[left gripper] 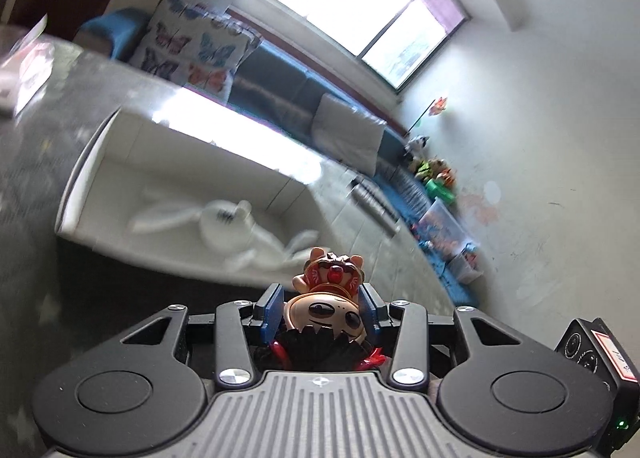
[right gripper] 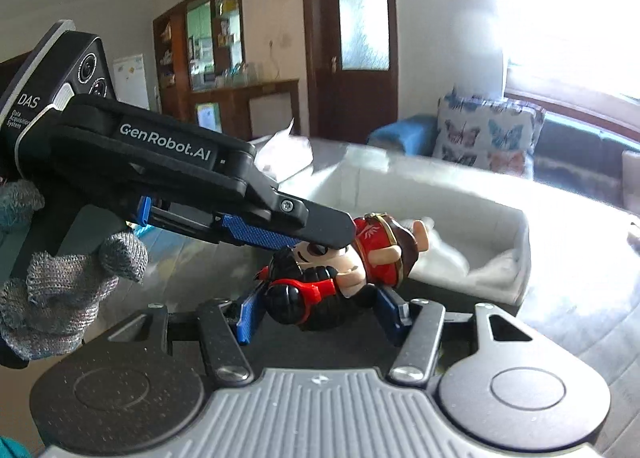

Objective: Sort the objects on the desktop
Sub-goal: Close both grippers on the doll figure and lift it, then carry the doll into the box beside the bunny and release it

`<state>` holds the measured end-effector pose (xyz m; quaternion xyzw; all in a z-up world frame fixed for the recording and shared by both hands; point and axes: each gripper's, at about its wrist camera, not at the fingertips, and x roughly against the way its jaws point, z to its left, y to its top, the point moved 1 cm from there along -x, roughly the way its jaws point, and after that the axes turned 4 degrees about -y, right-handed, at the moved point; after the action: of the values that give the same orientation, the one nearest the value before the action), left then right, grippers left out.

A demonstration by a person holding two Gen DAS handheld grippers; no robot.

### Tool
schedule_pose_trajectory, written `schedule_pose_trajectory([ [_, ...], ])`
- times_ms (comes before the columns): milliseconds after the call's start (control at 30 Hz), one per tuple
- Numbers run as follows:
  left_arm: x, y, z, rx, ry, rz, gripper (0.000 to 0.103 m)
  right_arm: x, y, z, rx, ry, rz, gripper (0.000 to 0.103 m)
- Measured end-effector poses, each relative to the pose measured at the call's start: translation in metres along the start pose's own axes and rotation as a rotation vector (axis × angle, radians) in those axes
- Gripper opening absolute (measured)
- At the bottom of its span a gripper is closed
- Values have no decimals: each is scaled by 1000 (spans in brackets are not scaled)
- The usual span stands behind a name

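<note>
The figurine (left gripper: 326,306) sits pinched between the left tool's (left gripper: 320,308) blue pads, above the worktop (left gripper: 32,186) near the white tray (left gripper: 80,178); the right tool (right gripper: 320,308) flanks its head, grip unclear.

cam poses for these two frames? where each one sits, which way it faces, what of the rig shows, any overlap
Left wrist: on the left gripper, looking along its fingers at the toy figurine they clamp; beyond it the white bin, sofa and window.
Right wrist: on the right gripper, facing the same figurine; the left gripper and a gloved hand enter from the left, door behind.
Shared: the figurine, the white bin, the butterfly cushion.
</note>
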<state>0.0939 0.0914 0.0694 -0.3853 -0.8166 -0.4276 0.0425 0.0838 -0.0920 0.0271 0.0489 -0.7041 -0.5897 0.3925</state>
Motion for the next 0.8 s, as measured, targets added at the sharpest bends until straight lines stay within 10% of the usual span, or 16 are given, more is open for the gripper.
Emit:
schedule_pose_trajectory([
  [800, -116, 55, 75, 155, -17, 88, 45, -121, 32, -73, -17, -17, 217, 59],
])
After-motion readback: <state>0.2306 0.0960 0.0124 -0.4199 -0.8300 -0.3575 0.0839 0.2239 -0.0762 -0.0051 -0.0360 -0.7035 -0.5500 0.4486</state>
